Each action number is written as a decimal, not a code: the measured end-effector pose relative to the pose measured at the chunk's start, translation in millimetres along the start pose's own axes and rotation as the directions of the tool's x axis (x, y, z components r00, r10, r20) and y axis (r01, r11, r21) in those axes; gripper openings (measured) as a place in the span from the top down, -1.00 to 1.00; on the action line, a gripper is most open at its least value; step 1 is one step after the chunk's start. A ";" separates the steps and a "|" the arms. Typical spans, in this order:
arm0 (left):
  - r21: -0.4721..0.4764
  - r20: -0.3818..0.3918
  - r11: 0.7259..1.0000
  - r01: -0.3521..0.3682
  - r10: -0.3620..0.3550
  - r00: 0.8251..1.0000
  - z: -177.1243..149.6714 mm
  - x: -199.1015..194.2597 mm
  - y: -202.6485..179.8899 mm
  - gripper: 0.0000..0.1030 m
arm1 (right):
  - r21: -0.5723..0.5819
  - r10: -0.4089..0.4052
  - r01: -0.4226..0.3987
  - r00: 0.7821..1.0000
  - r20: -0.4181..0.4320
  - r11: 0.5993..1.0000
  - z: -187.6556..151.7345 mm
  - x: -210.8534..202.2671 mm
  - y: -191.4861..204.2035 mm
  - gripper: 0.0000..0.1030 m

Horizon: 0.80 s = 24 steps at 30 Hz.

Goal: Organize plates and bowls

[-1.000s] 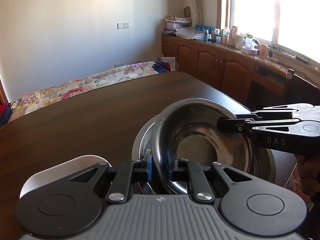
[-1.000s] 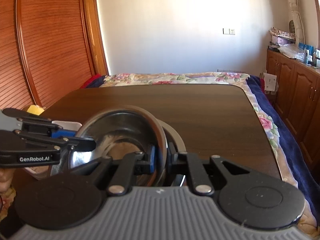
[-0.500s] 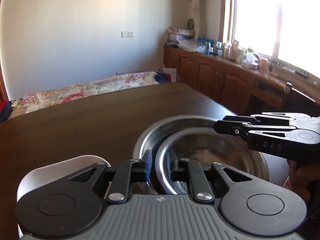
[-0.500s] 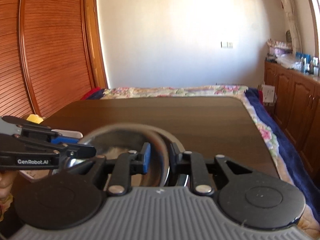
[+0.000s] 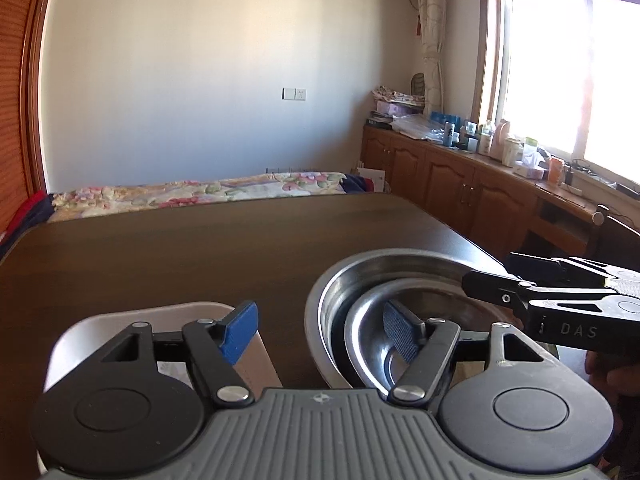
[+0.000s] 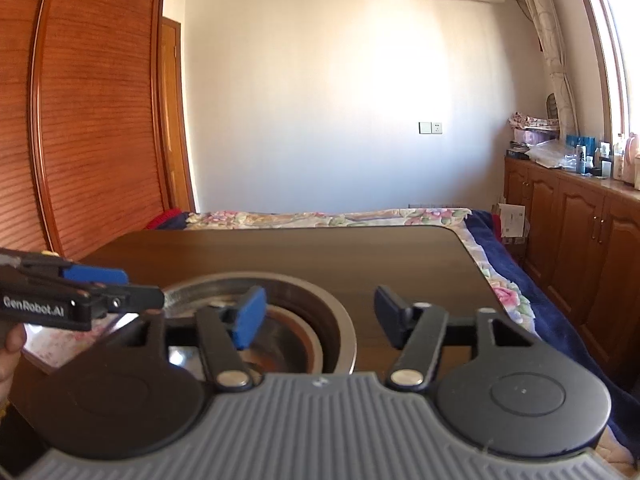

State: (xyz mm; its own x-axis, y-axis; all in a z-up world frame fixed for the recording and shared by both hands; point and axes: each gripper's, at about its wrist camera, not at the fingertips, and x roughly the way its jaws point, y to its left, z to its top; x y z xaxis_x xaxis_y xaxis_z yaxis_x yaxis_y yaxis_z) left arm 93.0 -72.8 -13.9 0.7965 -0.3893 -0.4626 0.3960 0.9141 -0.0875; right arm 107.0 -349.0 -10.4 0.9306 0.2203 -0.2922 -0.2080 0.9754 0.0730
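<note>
The smaller steel bowl (image 5: 404,336) sits nested inside the larger steel bowl (image 5: 348,288), both resting on the dark wooden table (image 5: 200,256) near its close right edge. From my left gripper (image 5: 320,330) the nested pair lies at about one o'clock, touching range; its right blue pad (image 5: 400,338) hangs over the inner bowl's rim, the left pad over a white square dish (image 5: 160,312) at ten o'clock. That claw is spread wide and grips nothing.

My right gripper (image 6: 320,316) is likewise spread and empty, hovering above the bowls with the stack at roughly eleven o'clock beneath its left pad. Both claws are about equally close to the bowls; the left one is nearer the white dish, so I judge that dish is the left hand's next reach. The bowls are round, so no long axis matters; the dish's rim runs roughly toward twelve.

Readable writing: "DAS" on the side of the right gripper as seen from the left wrist, and "GenRobot.AI" on the left gripper as seen from the right wrist. Beyond the table are a floral bedspread (image 6: 320,218) and wooden cabinets (image 5: 460,196) at two o'clock.
</note>
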 end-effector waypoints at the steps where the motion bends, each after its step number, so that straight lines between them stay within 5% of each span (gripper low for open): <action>1: 0.000 -0.005 1.000 0.003 -0.003 1.000 -0.2 0.6 0.0 -0.34 | 0.006 0.003 -0.003 1.000 -0.004 1.000 -0.3 1.6 -1.0 -0.39; 5: 0.008 -0.030 1.000 0.012 -0.011 0.999 -2.8 5.3 -2.5 -0.05 | 0.022 0.016 -0.015 1.000 -0.027 1.000 -0.6 6.5 -5.0 -0.39; 15: -0.008 -0.045 1.000 0.005 -0.005 0.999 -9.6 4.6 -5.8 0.18 | 0.053 0.031 -0.027 0.996 -0.079 0.998 -11.3 11.5 -5.1 -0.37; 24: -0.024 -0.037 1.000 0.009 -0.010 0.999 -12.6 7.0 -1.9 0.34 | 0.084 0.059 -0.050 0.993 -0.102 0.995 -17.8 13.5 -3.7 0.11</action>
State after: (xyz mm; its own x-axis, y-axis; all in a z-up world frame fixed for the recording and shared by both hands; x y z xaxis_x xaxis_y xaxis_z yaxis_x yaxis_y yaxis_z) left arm 92.0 -75.9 -28.1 0.7752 -0.3935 -0.4942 0.3916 0.9132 -0.1130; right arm 115.0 -349.5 -31.6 0.8811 0.2770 -0.3834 -0.2287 0.9590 0.1673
